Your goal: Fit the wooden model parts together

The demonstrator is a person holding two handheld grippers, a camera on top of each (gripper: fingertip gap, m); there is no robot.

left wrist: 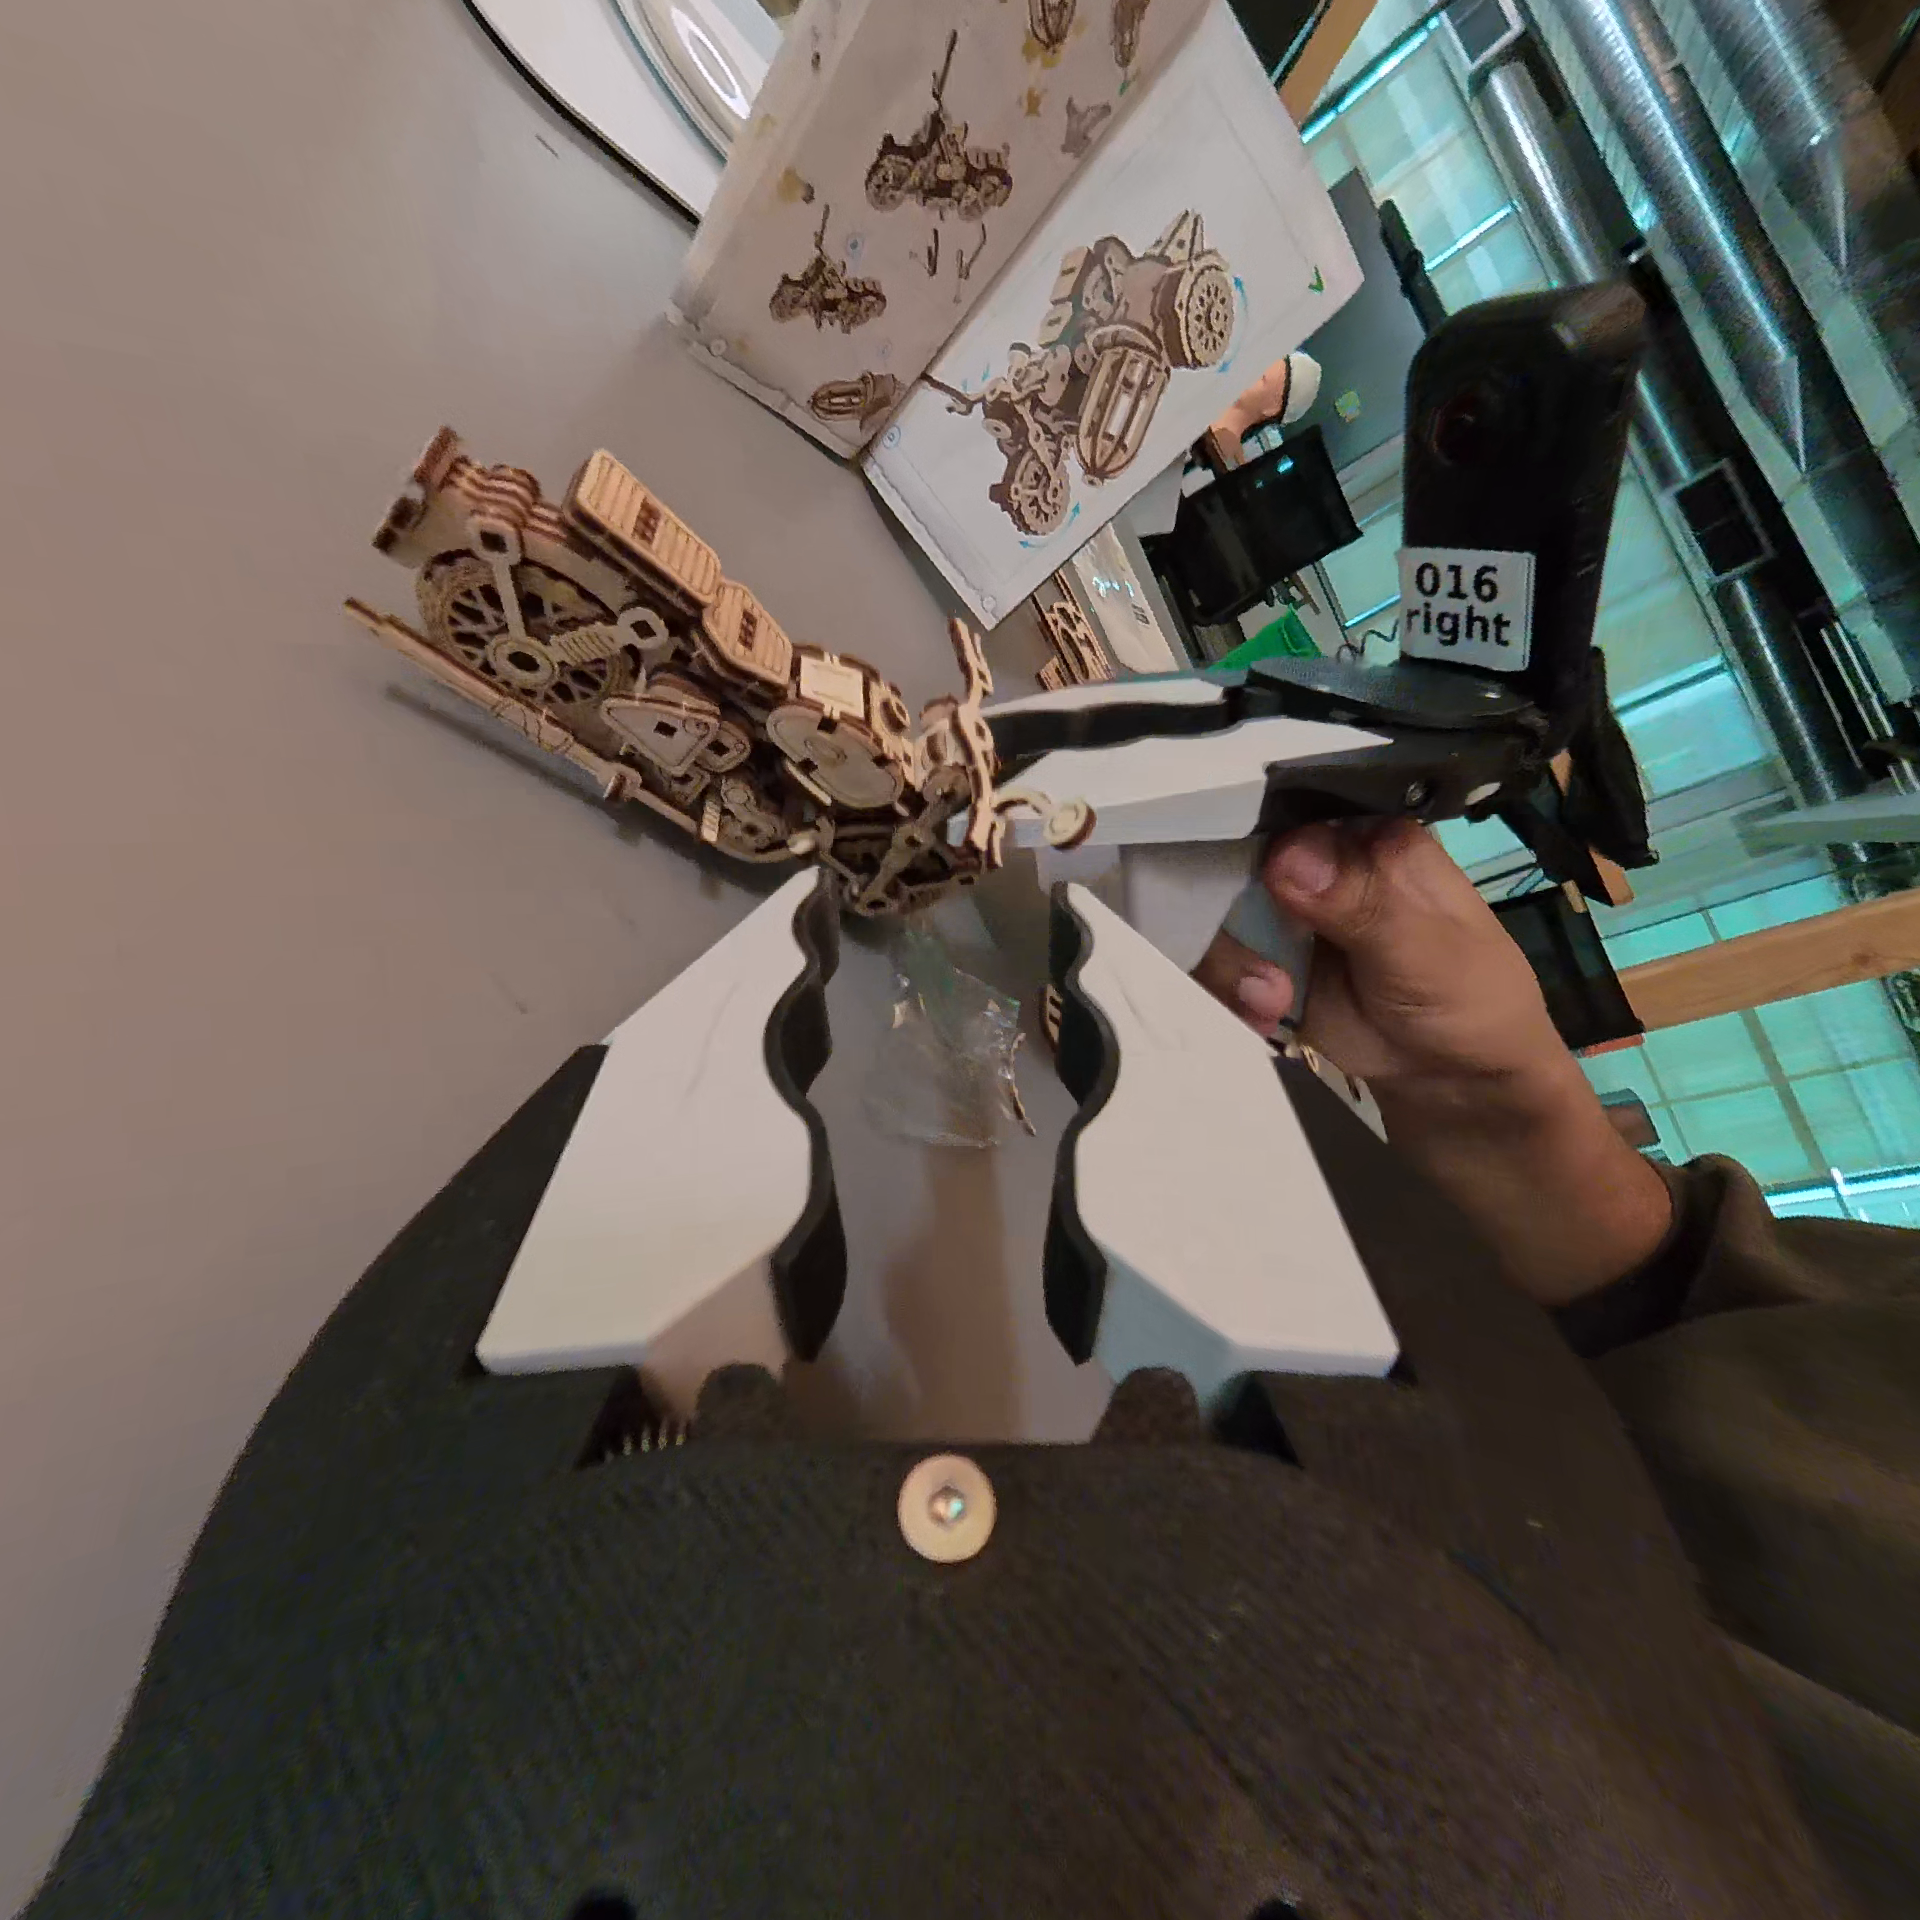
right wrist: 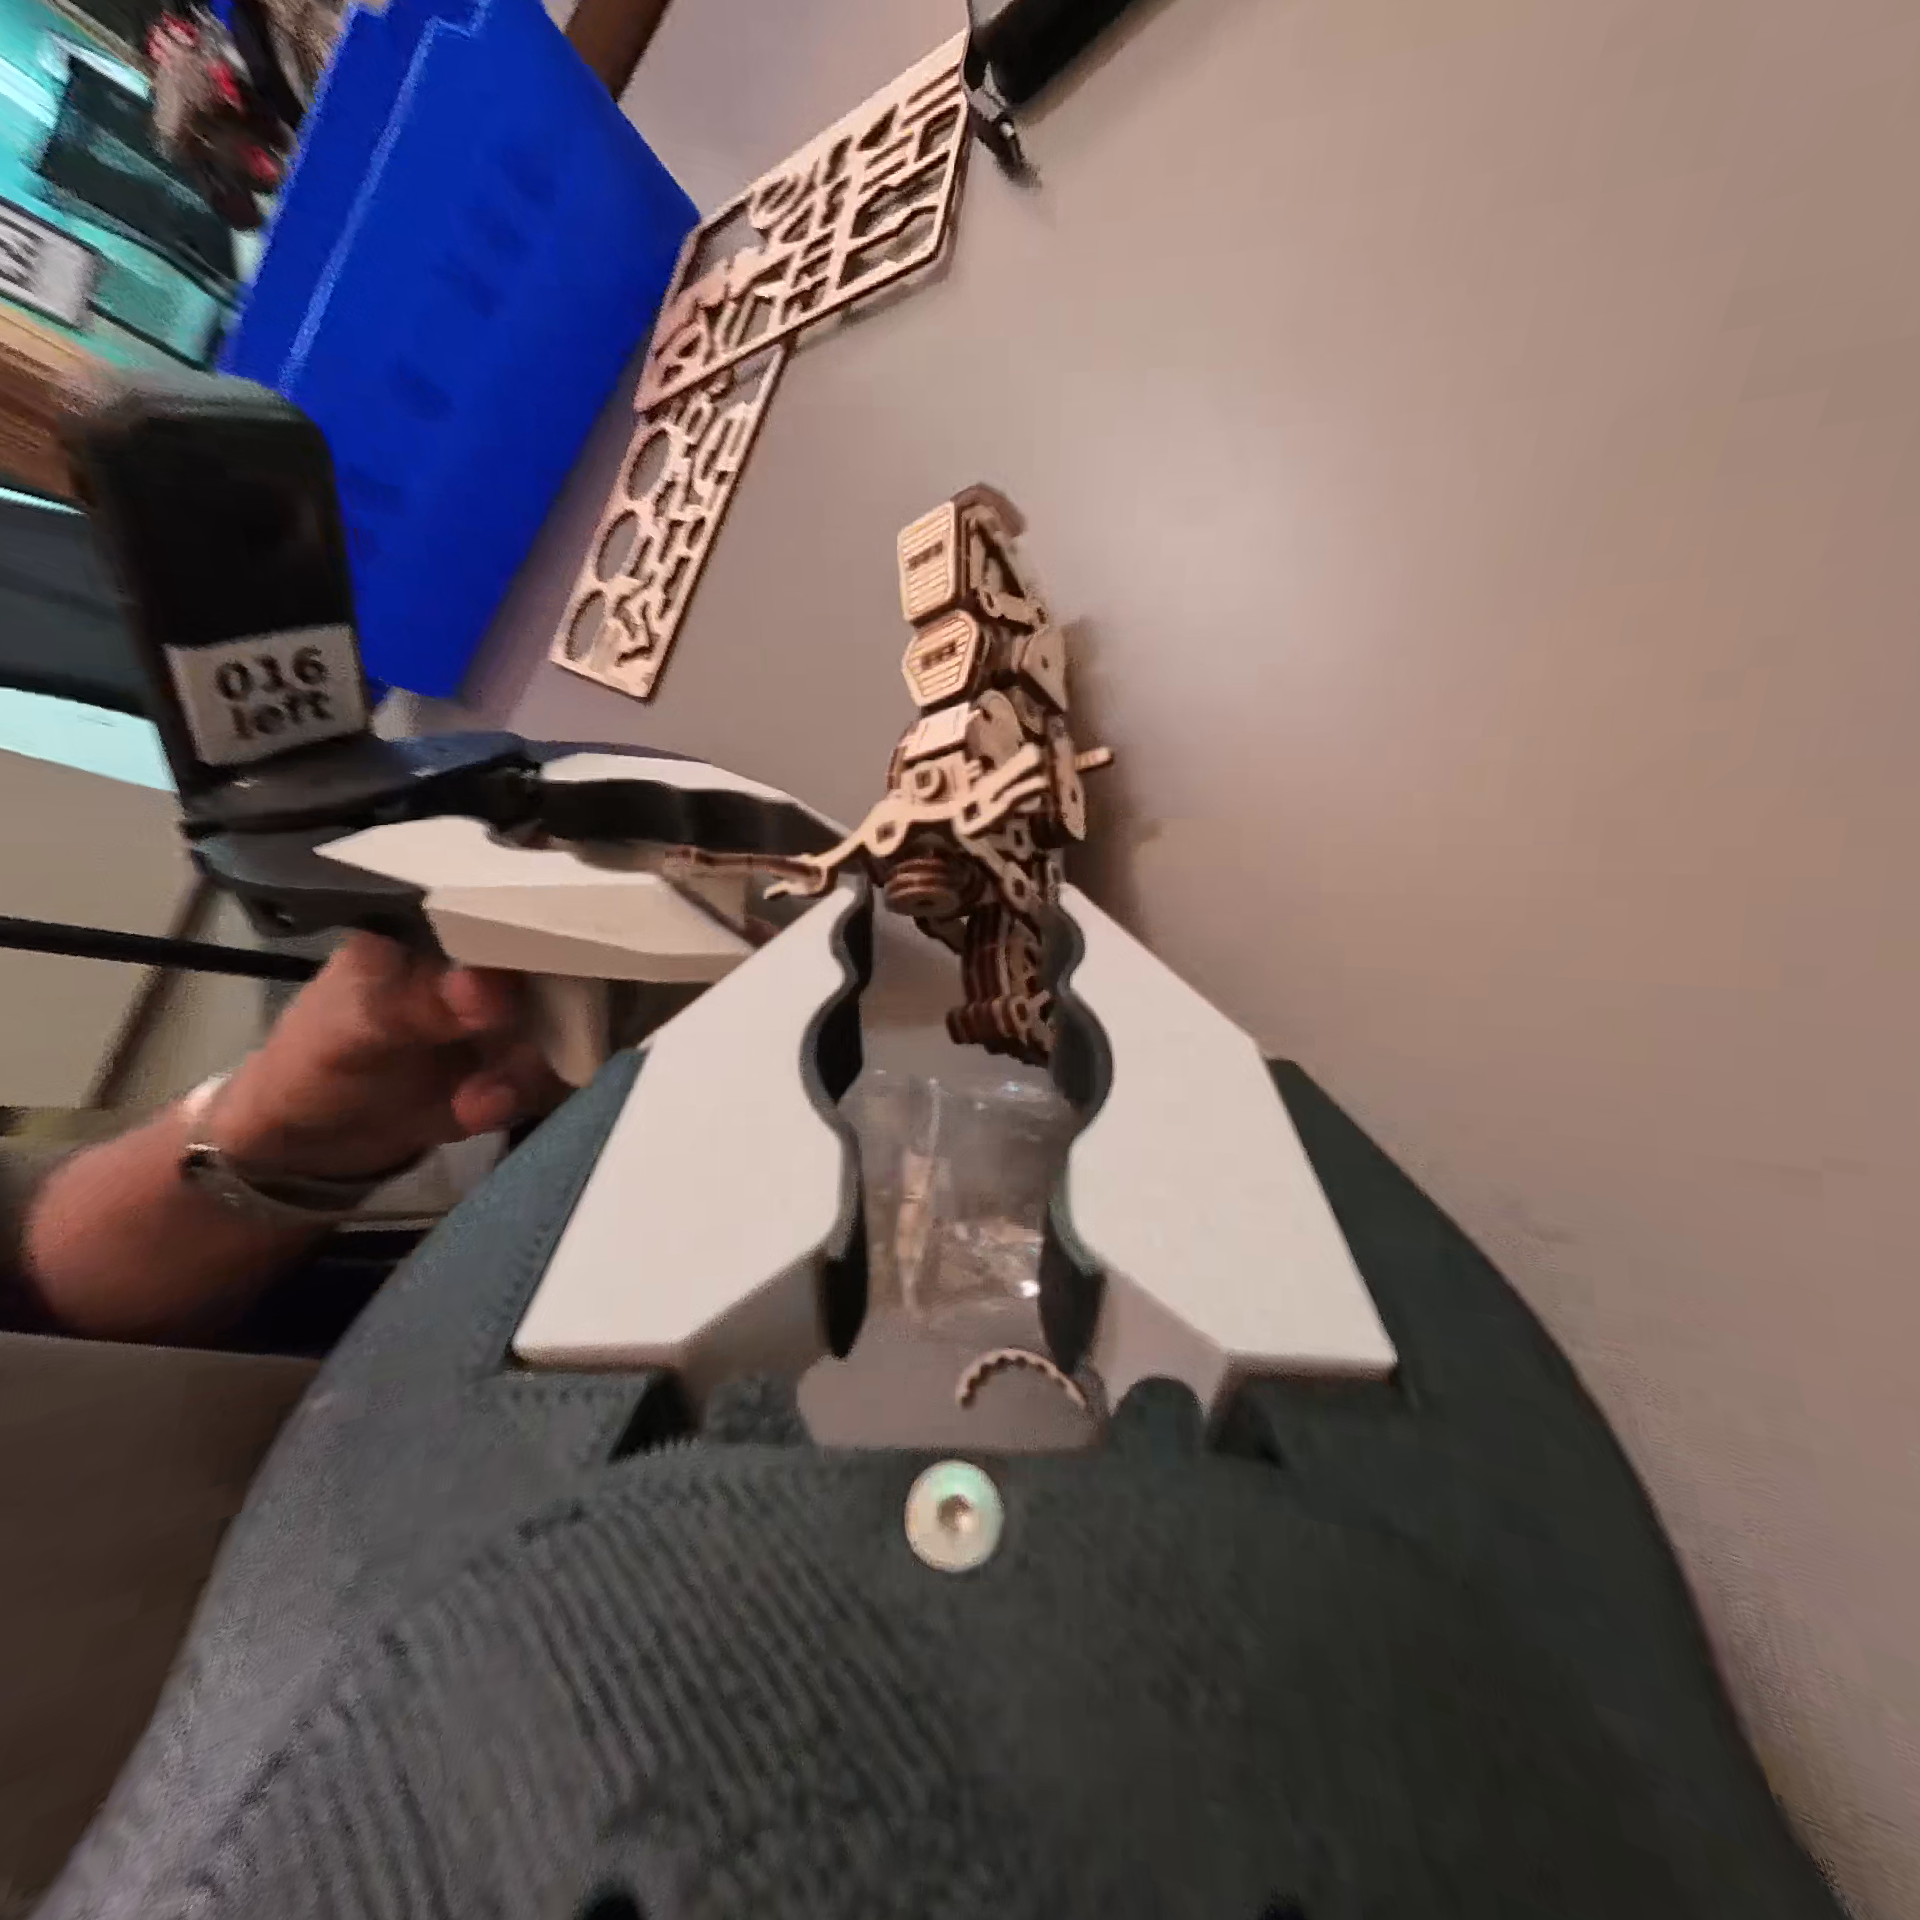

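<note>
Model [left wrist: 665, 686] lies on table, long axis running away from left gripper [left wrist: 940, 914] – jaws apart, empty; right gripper [right wrist: 961, 925] straddles its near end (grip unclear) – nearer.

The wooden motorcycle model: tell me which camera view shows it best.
The left wrist view. There the wooden motorcycle model shows side-on along its whole length, from spoked wheel to handlebars. The right wrist view sees the model end-on, foreshortened into a narrow stack, its lower end partly behind that gripper's fingers.
</note>
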